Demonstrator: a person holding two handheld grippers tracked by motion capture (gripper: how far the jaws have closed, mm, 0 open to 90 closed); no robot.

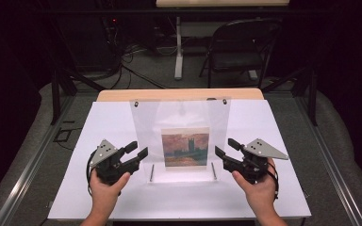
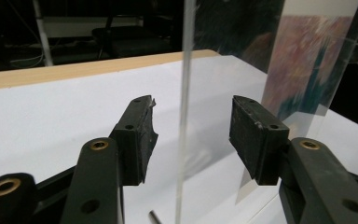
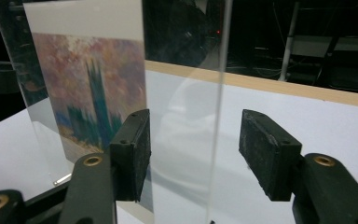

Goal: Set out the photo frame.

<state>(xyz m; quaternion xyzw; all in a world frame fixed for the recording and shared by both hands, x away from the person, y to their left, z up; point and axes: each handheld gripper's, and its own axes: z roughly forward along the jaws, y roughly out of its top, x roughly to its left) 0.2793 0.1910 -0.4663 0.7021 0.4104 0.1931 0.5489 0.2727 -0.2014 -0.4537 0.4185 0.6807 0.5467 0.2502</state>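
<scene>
Room, high view: dark studio with a folding chair behind; a white tabletop with a wooden far edge carries the work.
Frame, high view: a clear acrylic frame stands upright in the middle of the tabletop, a painted print sandwiched low in it, so it faces the person and both side edges stay free to reach.
Hands, high view: the left gripper and right gripper sit mirrored at the frame's two lower sides, wrists low, jaws aimed inward.
Left gripper view: the frame's edge runs up between the jaws with air on either side; the pads are released, nothing clamped. The jaws straddle the pane edge-on, likely to take it by its thickness.
Right gripper view: the same here, the pane edge standing between spread jaws, the print off to the left; the gripper is released, touching nothing.
</scene>
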